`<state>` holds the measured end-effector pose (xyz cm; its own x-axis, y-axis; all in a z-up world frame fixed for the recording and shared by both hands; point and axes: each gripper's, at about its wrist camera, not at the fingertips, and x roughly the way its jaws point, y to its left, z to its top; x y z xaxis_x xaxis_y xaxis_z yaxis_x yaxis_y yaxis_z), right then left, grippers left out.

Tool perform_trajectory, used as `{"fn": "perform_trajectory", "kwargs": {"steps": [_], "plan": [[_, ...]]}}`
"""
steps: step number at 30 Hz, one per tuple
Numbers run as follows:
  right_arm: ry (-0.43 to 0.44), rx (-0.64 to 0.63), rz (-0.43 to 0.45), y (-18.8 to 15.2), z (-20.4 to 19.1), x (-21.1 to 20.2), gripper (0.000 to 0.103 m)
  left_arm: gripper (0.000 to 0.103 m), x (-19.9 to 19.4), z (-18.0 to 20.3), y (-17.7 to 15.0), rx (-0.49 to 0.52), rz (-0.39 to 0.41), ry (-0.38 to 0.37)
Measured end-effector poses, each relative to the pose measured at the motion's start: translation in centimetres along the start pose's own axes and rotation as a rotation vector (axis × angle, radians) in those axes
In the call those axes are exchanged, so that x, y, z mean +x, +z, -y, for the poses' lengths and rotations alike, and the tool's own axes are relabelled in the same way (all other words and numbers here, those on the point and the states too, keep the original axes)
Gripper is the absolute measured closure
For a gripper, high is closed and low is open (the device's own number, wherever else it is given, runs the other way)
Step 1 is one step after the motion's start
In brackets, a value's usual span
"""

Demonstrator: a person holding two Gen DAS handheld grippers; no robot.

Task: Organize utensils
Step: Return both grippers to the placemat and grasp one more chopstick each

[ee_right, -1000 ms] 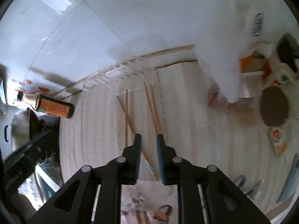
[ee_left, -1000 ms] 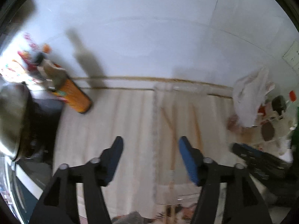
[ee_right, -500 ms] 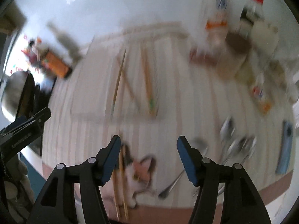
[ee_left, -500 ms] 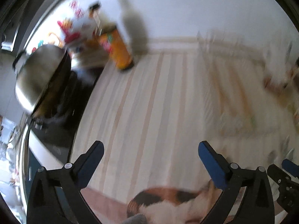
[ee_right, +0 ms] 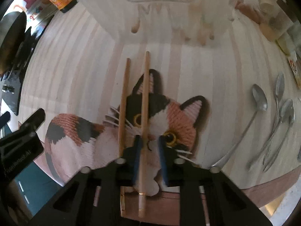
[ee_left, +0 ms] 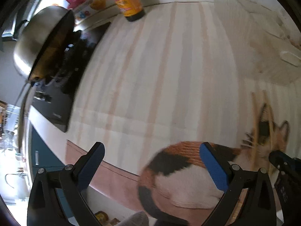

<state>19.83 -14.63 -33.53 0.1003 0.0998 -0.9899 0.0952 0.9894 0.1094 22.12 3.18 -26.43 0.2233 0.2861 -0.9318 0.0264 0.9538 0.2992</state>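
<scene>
In the right wrist view, two wooden chopsticks [ee_right: 144,103] lie lengthwise on a calico cat-shaped mat [ee_right: 131,130] near the table's front edge. My right gripper [ee_right: 149,141] is low over the mat, its jaws partly closed around the right chopstick with a gap left on the right side. A clear tray [ee_right: 160,9] at the back holds several more chopsticks. Several metal spoons [ee_right: 272,124] lie to the right. My left gripper [ee_left: 150,150] is wide open and empty above the mat's body [ee_left: 184,179], and shows at the left edge of the right view [ee_right: 22,137].
An orange bottle [ee_left: 128,1] stands at the back left by the wall. A steel pot [ee_left: 43,43] sits on a black stove [ee_left: 62,86] at the left. Jars and packets [ee_right: 272,24] crowd the back right. The table's front edge [ee_left: 105,167] lies just under the grippers.
Both grippers pulled back from the tray to the table's front edge and dropped low. The right gripper opened, then narrowed around a chopstick on the cat mat. The left gripper opened wider.
</scene>
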Motion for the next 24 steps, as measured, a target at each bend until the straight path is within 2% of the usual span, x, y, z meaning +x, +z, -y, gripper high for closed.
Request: {"fn": "perform_trajectory", "kwargs": {"steps": [1, 5, 9, 11, 13, 14, 17, 19, 21, 24], "plan": [[-0.025, 0.019, -0.001, -0.2, 1.0, -0.1, 0.096, 0.0, -0.2, 0.6, -0.1, 0.007, -0.006, -0.03], [-0.023, 0.1, -0.027, -0.8, 4.9, -0.5, 0.096, 0.0, -0.2, 3.7, -0.8, 0.038, -0.056, -0.149], [-0.032, 0.157, -0.037, -1.3, 8.2, -0.9, 0.096, 0.006, 0.4, 6.9, -1.3, 0.077, -0.132, -0.275], [-0.036, 0.183, -0.037, -1.6, 9.5, -1.0, 0.096, 0.018, 0.6, 8.3, -1.7, 0.102, -0.154, -0.311], [-0.032, 0.203, -0.039, -2.0, 10.7, -1.2, 0.096, 0.043, 0.9, 9.3, -1.9, 0.123, -0.173, -0.332], [-0.031, 0.209, -0.04, -2.1, 11.1, -1.2, 0.096, 0.051, 1.1, 9.7, -2.1, 0.13, -0.179, -0.339], [-0.029, 0.214, -0.041, -2.5, 12.0, -1.5, 0.096, 0.063, 0.6, 10.7, -2.3, 0.17, -0.139, -0.313], [-0.031, 0.213, -0.042, -2.1, 12.3, -1.7, 0.096, 0.09, 0.4, 10.7, -2.4, 0.175, -0.133, -0.312], [-0.035, 0.208, -0.041, -2.3, 12.4, -1.9, 0.096, 0.098, 0.5, 10.2, -2.4, 0.171, -0.138, -0.306], [-0.038, 0.196, -0.044, -2.5, 11.2, -1.3, 0.096, 0.098, 0.9, 8.4, -2.2, 0.161, -0.135, -0.275]]}}
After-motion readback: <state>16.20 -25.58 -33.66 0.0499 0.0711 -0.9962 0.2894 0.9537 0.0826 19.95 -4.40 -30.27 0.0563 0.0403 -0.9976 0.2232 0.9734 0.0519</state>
